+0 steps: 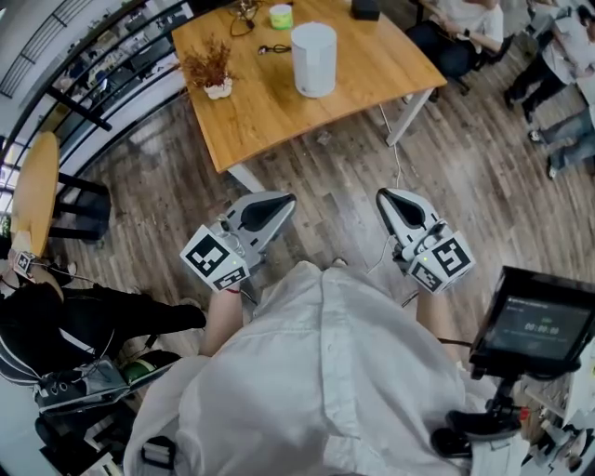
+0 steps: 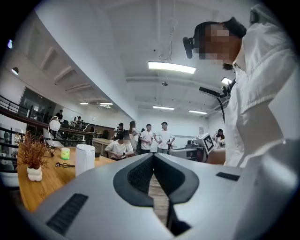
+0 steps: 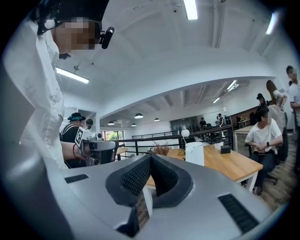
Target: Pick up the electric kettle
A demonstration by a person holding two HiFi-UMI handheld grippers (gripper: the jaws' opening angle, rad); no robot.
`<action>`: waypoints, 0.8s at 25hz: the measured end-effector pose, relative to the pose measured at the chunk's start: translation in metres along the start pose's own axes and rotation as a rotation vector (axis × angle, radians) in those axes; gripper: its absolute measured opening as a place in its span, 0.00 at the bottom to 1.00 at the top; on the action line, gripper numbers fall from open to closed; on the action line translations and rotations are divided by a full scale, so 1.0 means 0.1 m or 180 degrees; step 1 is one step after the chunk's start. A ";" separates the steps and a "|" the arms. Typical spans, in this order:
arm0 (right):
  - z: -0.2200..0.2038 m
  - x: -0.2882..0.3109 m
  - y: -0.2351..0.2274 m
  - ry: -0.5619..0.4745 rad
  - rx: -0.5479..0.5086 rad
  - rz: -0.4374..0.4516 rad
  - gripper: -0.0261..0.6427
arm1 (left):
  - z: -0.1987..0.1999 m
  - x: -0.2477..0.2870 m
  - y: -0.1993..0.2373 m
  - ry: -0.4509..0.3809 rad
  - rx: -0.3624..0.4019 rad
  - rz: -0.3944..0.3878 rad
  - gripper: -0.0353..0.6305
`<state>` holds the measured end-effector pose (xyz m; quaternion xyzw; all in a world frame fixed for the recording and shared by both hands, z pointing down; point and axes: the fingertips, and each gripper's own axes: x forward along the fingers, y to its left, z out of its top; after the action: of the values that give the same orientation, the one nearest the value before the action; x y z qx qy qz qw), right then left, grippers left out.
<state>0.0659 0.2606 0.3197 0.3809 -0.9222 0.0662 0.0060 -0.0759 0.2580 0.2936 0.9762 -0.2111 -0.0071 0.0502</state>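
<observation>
Presently, your inventory reads as follows.

Left tongs (image 1: 282,202): held level in your left hand over the wooden floor (image 1: 321,172), short of the desk's near edge. In the left gripper view the tongs (image 2: 153,156) are clenched, their dark pads meeting at the tips with only floor showing behind them.

Right tongs (image 1: 387,197): held level in your right hand, beside the left pair and apart from it. In the right gripper view these tongs (image 3: 150,157) are likewise clenched on themselves and carry no load.

Electric kettle (image 1: 313,59): a white cylinder, upright, standing about the middle of the desk (image 1: 372,70), well apart from both tongs. It also shows in the left gripper view (image 2: 85,160) and in the right gripper view (image 3: 194,153).

Dried plant (image 1: 211,72): in a small white pot, near the desk's left edge.

Green cup (image 1: 281,16): towards the far edge, beyond the kettle.

Small black item (image 1: 274,48): lying flat between the cup and the kettle; too small to identify.

Dark box (image 1: 365,9): at the far edge, right of the cup.

Seated person (image 1: 465,28): on a chair by the desk's far right corner.

Screen (image 1: 537,323): on a stand at your right, off the desk.
</observation>
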 end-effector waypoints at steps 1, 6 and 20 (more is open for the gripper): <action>0.00 0.01 0.03 -0.0003 -0.0042 0.0035 0.05 | 0.00 0.00 0.00 0.0002 0.0001 0.0000 0.06; -0.01 0.03 0.10 -0.0055 -0.0003 0.0128 0.06 | -0.03 -0.01 -0.04 0.0010 0.0002 0.0000 0.06; -0.03 0.05 -0.32 -0.0079 0.0173 0.0230 0.06 | -0.09 0.30 0.09 0.0033 -0.0047 0.0146 0.06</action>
<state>0.0847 0.2350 0.3267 0.3482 -0.9332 0.0866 -0.0182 -0.0517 0.2380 0.3040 0.9707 -0.2331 -0.0025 0.0587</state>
